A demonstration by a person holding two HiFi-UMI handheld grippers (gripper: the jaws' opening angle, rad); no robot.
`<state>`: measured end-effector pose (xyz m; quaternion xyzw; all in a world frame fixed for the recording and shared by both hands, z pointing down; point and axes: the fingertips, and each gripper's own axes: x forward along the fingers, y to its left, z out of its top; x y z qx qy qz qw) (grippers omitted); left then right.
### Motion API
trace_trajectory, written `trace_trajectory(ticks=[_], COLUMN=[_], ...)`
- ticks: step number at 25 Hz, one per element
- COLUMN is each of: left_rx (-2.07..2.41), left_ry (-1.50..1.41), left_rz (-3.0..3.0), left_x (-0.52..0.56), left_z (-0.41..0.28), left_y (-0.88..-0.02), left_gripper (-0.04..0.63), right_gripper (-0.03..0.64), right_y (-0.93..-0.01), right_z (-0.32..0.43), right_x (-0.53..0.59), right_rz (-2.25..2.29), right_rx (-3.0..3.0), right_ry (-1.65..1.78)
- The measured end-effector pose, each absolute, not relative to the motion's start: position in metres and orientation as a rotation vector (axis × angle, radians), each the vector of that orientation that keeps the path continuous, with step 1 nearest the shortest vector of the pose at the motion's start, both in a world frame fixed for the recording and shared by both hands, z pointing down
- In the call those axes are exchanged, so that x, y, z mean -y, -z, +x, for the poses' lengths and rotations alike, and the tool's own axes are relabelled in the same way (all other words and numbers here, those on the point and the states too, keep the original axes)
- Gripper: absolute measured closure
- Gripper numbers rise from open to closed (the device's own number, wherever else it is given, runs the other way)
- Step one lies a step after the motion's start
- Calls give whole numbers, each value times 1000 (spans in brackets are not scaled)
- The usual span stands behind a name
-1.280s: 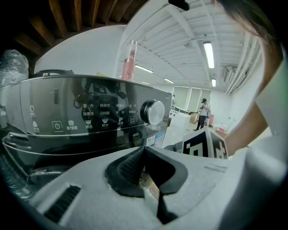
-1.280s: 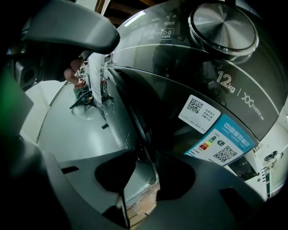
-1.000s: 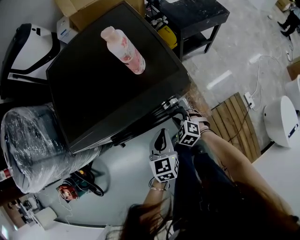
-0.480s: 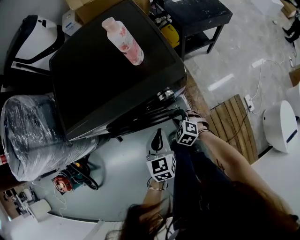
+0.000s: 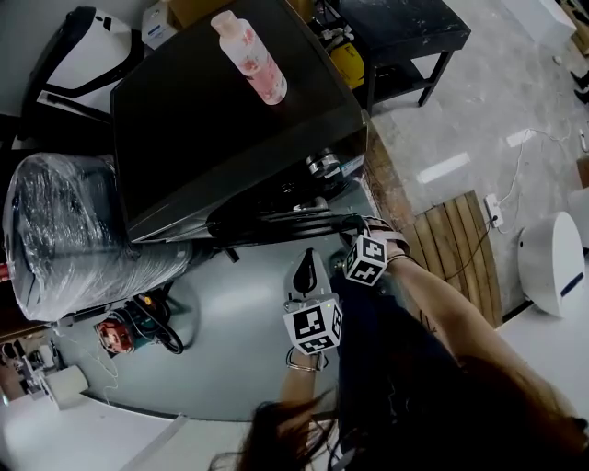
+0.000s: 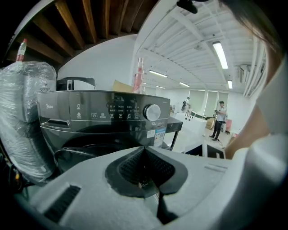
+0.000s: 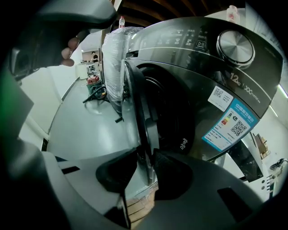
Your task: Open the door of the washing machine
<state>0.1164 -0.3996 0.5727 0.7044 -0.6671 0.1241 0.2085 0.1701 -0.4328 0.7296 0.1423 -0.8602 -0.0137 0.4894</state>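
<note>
The dark washing machine [image 5: 230,120] stands in the head view with a pink bottle [image 5: 250,57] on its top. Its round door [image 5: 276,221] hangs partly open off the front. My right gripper [image 5: 348,228] is at the door's free edge. In the right gripper view the door rim [image 7: 143,112] runs between the pads, and the jaws of the right gripper [image 7: 146,155] are closing on it. My left gripper [image 5: 308,269] hovers just below and beside the door, apart from it. In its own view the left gripper [image 6: 144,150] is shut and empty, facing the control panel and knob [image 6: 152,112].
A plastic-wrapped appliance [image 5: 74,230] stands left of the machine. Tools and a cable [image 5: 138,327] lie on the floor below it. A black table [image 5: 396,28] is behind, with a wooden pallet [image 5: 460,239] and a white device [image 5: 550,258] to the right. People [image 6: 219,119] stand far off.
The door has swung further out from the machine's front, with the right gripper moving along at its edge. The left gripper has shifted slightly with it.
</note>
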Motion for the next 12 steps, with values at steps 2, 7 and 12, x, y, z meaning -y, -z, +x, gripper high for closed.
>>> trace_trajectory(ticks=[2,7,12], left_rx=[1868,1910,1963], left_ry=[-337,-335,-341], left_rz=[1955,1897,1831], left_x=[393,368,347], left_z=[120,124,117], left_y=[-571,-566,-560], left_gripper=[584,584,584], right_gripper=[512,516,523], right_y=[-731,-735,-736], right_z=[170,175,173], right_x=[426,405,384], right_rz=[333,307,271], right_rx=[2100,2113,2131], right_ry=[22,-5,-25])
